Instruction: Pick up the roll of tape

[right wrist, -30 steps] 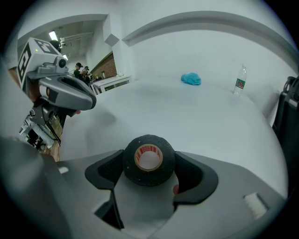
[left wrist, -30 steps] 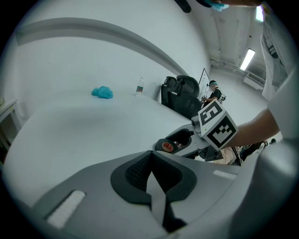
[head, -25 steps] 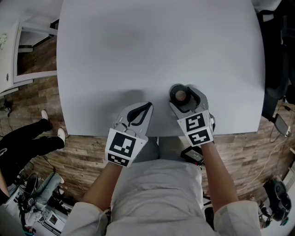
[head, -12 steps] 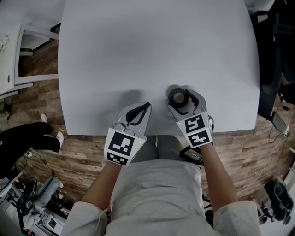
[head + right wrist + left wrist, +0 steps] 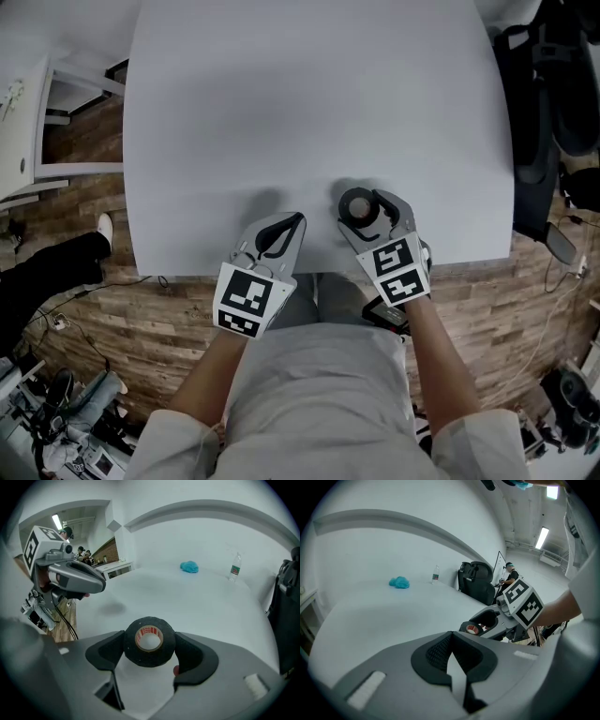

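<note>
Drawn slightly closer to the near edge of the table (image 5: 309, 84) than a second ago, the right gripper (image 5: 361, 204) is seen with its jaws clamped on the roll of tape (image 5: 354, 214). In the right gripper view the black roll of tape (image 5: 140, 657) is held on edge between the two dark pads of the right gripper (image 5: 150, 644), one pad pressed to each side, with its pale core and red print turned toward the camera. From the left gripper view the same roll (image 5: 472, 629) is made out inside the right gripper's jaws, over the grey tabletop; whether it is clear of the surface cannot be told. The left gripper (image 5: 295, 220) is held just beside the right one, over the table's near edge, and its jaws (image 5: 451, 641) are pressed together with nothing between them. Each gripper's marker cube is seen behind it, near the person's wrists. Farther out, at the table's far side, a small blue lump (image 5: 189, 566) and a clear water bottle (image 5: 235, 567) are seen well apart from the grippers. A black chair (image 5: 476, 581) is placed by the table's right side, and wood-patterned floor (image 5: 84, 309) is shown below the table's edge.
</note>
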The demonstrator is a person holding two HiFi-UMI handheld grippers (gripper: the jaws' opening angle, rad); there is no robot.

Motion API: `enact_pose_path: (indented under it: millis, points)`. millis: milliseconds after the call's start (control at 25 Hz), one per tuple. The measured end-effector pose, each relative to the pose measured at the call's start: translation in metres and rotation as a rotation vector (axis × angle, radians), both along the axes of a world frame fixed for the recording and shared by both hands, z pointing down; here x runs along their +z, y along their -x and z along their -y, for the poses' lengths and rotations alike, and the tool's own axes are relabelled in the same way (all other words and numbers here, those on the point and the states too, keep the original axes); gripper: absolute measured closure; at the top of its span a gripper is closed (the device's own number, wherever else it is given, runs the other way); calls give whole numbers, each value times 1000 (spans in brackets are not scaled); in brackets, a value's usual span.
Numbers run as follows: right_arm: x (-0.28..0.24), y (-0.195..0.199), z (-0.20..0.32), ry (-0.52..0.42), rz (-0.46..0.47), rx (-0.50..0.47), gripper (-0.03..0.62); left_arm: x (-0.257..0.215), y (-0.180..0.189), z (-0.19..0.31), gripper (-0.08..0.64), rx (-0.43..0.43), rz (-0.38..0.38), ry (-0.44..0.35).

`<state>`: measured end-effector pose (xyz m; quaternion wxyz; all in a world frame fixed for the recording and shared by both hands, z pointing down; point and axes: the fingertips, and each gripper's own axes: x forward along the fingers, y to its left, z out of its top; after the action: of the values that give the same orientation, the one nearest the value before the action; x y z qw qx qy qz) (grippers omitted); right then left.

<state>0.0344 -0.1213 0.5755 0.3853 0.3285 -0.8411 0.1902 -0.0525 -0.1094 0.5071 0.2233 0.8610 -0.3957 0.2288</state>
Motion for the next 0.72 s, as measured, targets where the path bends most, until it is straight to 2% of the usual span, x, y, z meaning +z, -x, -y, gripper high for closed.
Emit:
enact_pose_path:
  millis: [720]
  points:
    - [-50,-5,-22,-55,26,2,252,-36,-5,-20,540,-15,-17,-53]
